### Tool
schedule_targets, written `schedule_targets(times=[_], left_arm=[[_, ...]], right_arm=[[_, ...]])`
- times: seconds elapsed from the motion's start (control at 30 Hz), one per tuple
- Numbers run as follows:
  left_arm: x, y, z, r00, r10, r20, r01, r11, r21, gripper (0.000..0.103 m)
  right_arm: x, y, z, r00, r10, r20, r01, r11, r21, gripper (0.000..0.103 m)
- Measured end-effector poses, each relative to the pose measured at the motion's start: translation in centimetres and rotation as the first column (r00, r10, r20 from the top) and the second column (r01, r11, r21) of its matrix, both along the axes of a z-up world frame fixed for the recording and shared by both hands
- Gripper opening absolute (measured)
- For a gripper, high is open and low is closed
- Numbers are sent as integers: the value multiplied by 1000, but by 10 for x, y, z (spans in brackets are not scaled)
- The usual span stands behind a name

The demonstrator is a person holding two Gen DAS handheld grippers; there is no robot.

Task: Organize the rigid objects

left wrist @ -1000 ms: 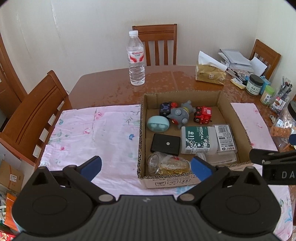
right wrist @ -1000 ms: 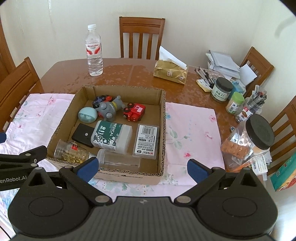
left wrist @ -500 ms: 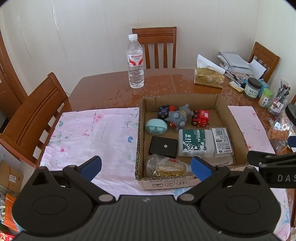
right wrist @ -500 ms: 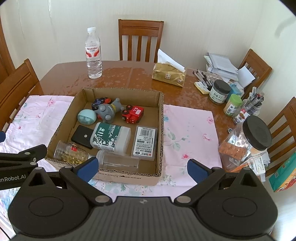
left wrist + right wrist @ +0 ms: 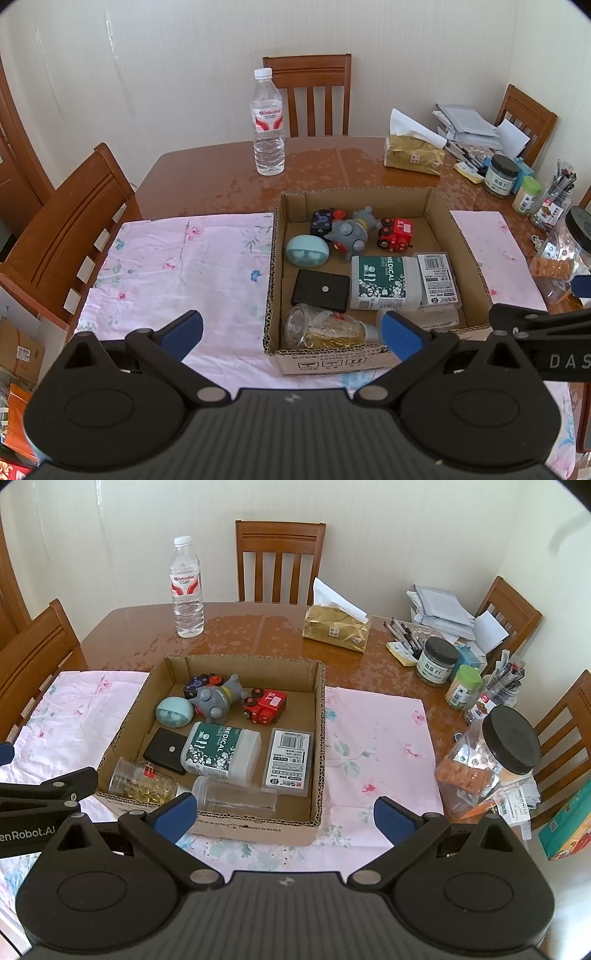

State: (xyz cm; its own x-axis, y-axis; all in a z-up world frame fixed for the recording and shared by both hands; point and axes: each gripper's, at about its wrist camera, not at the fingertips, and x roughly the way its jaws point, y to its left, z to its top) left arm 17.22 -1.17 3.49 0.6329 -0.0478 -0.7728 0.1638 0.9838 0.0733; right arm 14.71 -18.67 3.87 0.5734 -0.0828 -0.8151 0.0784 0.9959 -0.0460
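A cardboard box [image 5: 320,738] sits on a cloth [image 5: 376,746] spread over the surface [image 5: 258,635]. In the box, toys [image 5: 221,701] line the far wall; nearer lie a medical bottle [image 5: 221,751], a flat packet [image 5: 290,762] to its right, and a capsule jar [image 5: 142,779] at the near left corner. Behind the box stand a water bottle [image 5: 187,590] at left and a tissue pack [image 5: 336,629] at right.

A glossy brown wooden dining table [image 5: 236,627] is set against cream walls [image 5: 388,524]. Wooden slat-back chairs [image 5: 280,561] are placed around it. The room is evenly lit.
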Motion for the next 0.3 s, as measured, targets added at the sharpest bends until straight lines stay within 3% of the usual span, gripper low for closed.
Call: schedule_targets(times=[0.3], left_arm=[[-1, -1, 0, 1000, 0, 1, 0, 1000, -1, 102]], right_arm=[[-3, -2, 2, 1000, -2, 6, 2, 1000, -2, 103]])
